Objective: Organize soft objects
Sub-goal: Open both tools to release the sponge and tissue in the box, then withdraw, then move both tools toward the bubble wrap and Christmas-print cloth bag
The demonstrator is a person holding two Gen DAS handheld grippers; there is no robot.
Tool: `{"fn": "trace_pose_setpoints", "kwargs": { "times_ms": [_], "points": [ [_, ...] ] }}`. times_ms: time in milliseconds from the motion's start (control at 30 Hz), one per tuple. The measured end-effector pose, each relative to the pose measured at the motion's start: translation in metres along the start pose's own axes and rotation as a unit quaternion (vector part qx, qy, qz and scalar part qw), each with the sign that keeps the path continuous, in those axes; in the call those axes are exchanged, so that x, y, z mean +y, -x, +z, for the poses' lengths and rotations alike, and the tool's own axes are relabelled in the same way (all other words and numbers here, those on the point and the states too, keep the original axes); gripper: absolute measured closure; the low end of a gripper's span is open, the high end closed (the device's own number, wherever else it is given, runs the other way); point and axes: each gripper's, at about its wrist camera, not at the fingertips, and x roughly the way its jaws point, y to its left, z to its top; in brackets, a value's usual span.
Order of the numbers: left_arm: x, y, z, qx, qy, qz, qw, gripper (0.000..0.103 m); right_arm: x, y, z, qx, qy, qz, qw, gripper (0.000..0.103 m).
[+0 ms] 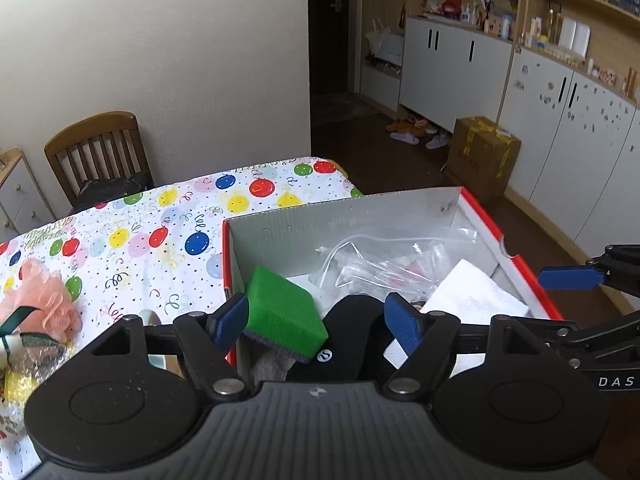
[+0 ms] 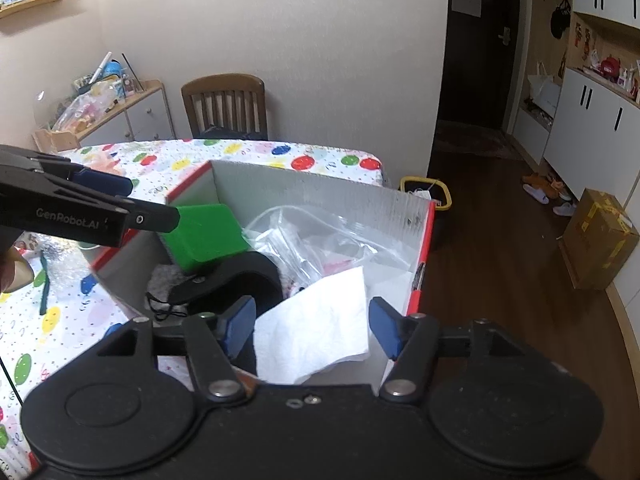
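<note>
A red-edged cardboard box (image 1: 344, 210) (image 2: 320, 188) stands on the balloon-print table. Inside lie a green sponge (image 1: 286, 312) (image 2: 204, 234), a black eye mask (image 1: 352, 332) (image 2: 236, 280), clear plastic bags (image 1: 384, 264) (image 2: 320, 236), a white tissue (image 1: 472, 296) (image 2: 316, 328) and something grey (image 1: 268, 364). My left gripper (image 1: 316, 326) is open just above the box, the sponge beside its left finger, not held. My right gripper (image 2: 312, 330) is open over the white tissue, holding nothing. A pink mesh bath pouf (image 1: 52, 304) lies on the table at the left.
A wooden chair (image 1: 100, 152) (image 2: 226, 106) stands behind the table. Wrapped items (image 1: 24, 360) lie at the table's left. A yellow-rimmed bin (image 2: 430, 192) sits on the floor beyond the box. A cardboard carton (image 1: 482, 156) (image 2: 600, 236) stands by white cabinets.
</note>
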Motion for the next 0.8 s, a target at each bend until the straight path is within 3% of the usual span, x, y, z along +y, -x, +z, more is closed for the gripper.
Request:
{"fn": "trace_pose_setpoints", "kwargs": {
  "times_ms": [133, 533, 800],
  "points": [
    [0.004, 0.016, -0.005, -0.008, 0.013, -0.010, 0.9998, 0.020, 0.008, 0.011, 0.001, -0.006, -0.004, 0.008, 1.000, 0.037],
    [0.032, 0.067, -0.031, -0.036, 0.052, -0.027, 0.9977, 0.019, 0.051, 0.038, 0.005, -0.029, -0.008, 0.038, 0.999, 0.021],
    [0.072, 0.093, -0.055, -0.041, 0.080, -0.028, 0.9955, 0.007, 0.092, 0.043, 0.009, -0.033, -0.011, 0.049, 0.998, 0.016]
  ]
}}
